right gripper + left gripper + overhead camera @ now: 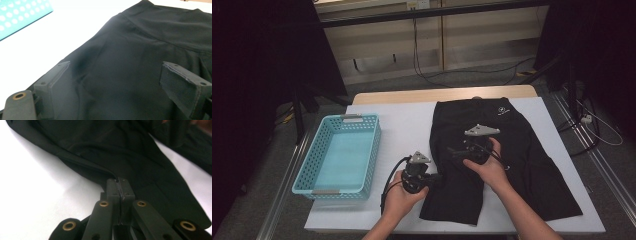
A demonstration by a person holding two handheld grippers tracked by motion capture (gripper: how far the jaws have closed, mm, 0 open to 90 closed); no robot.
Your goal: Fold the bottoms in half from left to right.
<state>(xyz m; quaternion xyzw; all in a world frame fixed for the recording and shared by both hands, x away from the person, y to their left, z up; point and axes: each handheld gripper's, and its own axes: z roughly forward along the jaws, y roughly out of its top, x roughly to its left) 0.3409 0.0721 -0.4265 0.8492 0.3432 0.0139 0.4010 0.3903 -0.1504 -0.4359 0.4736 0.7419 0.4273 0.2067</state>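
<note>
Left gripper [120, 185] pinches the shorts' [492, 150] edge — jaws pressed together on the cloth; right gripper [120, 82] hovers spread above them.

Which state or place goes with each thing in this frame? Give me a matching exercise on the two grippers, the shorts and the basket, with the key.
Things:
1. left gripper
2. right gripper
3. black shorts
4. turquoise basket

States or places:
A. stands at the table's left side with nothing in it
B. jaws spread wide above dark fabric
C. lies flat across the right half of the white table
D. jaws pinched together on a fabric edge

Pairs: 1-D, 2-B, 3-C, 4-A
</note>
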